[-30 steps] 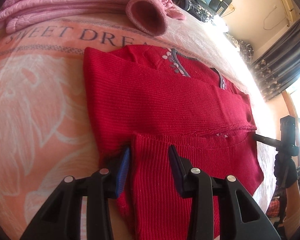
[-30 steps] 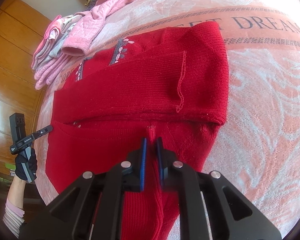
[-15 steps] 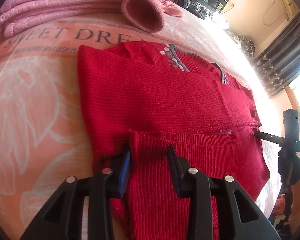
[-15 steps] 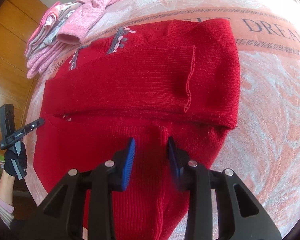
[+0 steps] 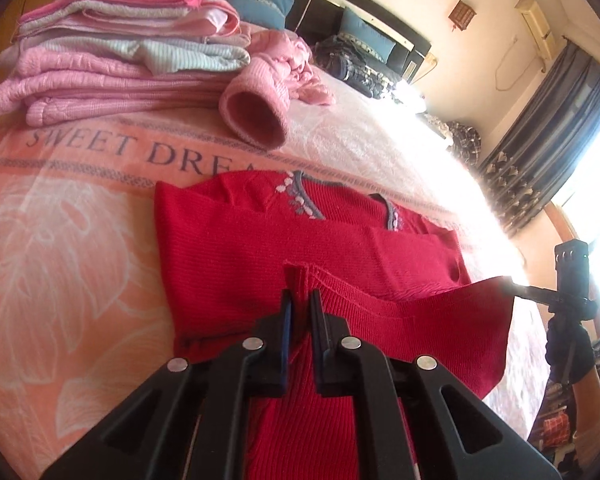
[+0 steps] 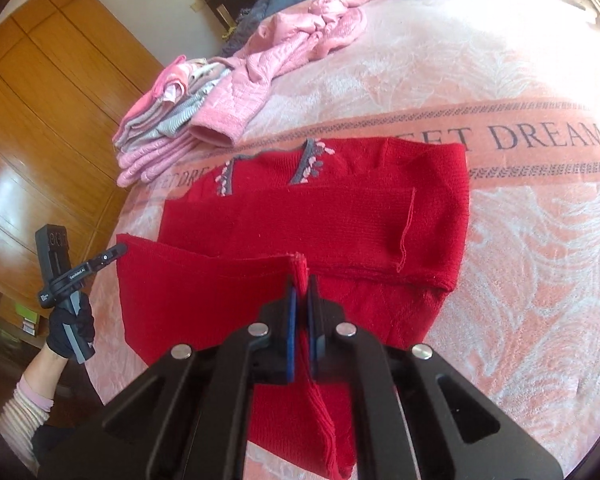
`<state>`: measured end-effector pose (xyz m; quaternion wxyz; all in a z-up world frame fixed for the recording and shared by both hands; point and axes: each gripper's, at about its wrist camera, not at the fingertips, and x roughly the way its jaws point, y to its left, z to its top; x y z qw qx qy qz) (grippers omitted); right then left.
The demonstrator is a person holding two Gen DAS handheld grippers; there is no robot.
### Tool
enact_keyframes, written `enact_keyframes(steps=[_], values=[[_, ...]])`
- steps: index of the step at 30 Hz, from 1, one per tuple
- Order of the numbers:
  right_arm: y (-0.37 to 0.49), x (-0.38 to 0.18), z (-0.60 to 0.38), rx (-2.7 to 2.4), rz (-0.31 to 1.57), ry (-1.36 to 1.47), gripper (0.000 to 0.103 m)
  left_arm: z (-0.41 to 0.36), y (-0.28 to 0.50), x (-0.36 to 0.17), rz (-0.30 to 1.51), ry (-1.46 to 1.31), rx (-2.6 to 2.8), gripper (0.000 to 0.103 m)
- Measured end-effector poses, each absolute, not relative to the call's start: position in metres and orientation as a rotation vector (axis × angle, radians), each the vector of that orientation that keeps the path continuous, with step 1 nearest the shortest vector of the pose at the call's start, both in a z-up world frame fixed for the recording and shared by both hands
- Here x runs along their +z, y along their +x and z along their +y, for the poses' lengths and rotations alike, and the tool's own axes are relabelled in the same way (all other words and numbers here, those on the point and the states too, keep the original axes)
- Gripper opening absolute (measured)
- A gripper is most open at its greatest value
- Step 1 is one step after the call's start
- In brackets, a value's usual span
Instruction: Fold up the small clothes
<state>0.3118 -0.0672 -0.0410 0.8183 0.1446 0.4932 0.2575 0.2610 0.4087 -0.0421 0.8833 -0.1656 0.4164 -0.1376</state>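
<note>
Sweater (image 5: 260, 236), one, red; two grippers (image 5: 299, 312) (image 6: 300, 300) pinching hem.

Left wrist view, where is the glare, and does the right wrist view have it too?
Left wrist view: window light whites out the right edge and the bedspread there. Right wrist view: evenly lit, only sheen on the wooden wardrobe.

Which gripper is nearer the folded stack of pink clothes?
Left. The left gripper holds the red sweater's hem on the side where the stack lies. The right gripper holds the hem at the opposite side, farther from the stack.
</note>
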Motion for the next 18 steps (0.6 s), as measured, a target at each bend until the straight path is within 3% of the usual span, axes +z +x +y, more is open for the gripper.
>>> enact_keyframes(steps=[11, 18], values=[[0.391, 0.002, -0.075, 0.419, 0.961, 0.304, 0.003, 0.399, 0.348, -0.011, 0.762, -0.367, -0.226, 0.008], [0.461, -0.035, -0.058, 0.311, 1.002, 0.281, 0.003, 0.401, 0.413, -0.049, 0.808, -0.326, -0.129, 0.008]])
